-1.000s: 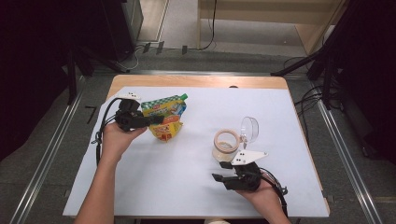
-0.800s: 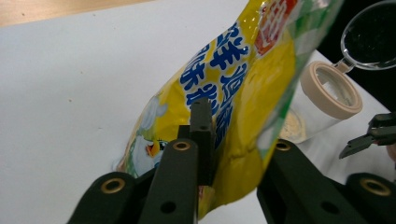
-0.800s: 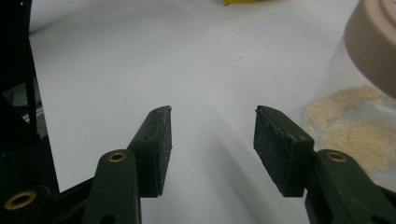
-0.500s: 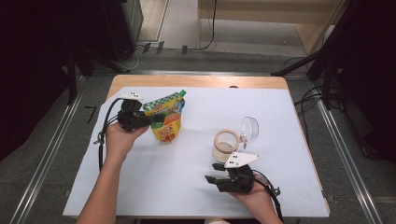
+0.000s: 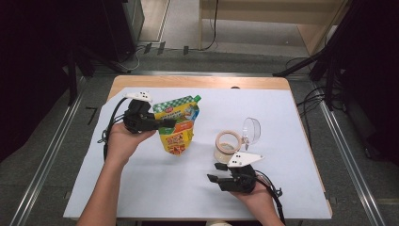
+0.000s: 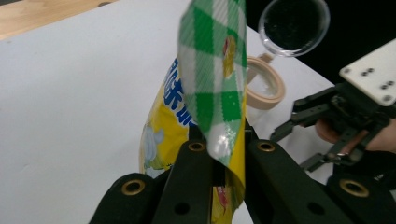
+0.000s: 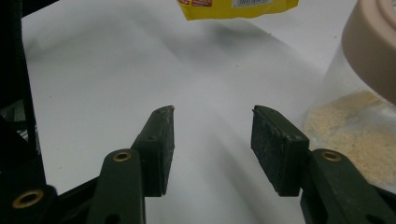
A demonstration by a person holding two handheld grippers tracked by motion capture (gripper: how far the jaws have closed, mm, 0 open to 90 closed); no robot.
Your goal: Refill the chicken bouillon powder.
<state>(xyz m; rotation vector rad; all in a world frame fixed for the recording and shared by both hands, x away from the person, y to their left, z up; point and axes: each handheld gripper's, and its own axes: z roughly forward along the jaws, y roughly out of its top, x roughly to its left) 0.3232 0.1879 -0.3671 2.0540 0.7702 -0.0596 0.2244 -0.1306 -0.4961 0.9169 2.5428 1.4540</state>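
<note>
While left gripper [image 5: 162, 123] pinches pouch [image 5: 179, 128], right gripper's [image 7: 212, 140] fingers gape, crumbs in jar [image 7: 355, 126].

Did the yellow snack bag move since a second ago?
Yes. The yellow snack bag, pinched in the left tongs, has tipped up off the white sheet and shifted slightly toward the tape roll, which stayed put.

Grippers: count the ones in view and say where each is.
2. The left gripper, at the sheet's left, is shut on the green-and-yellow pouch. The right gripper, open, hovers near the front edge, beside the jar.
</note>
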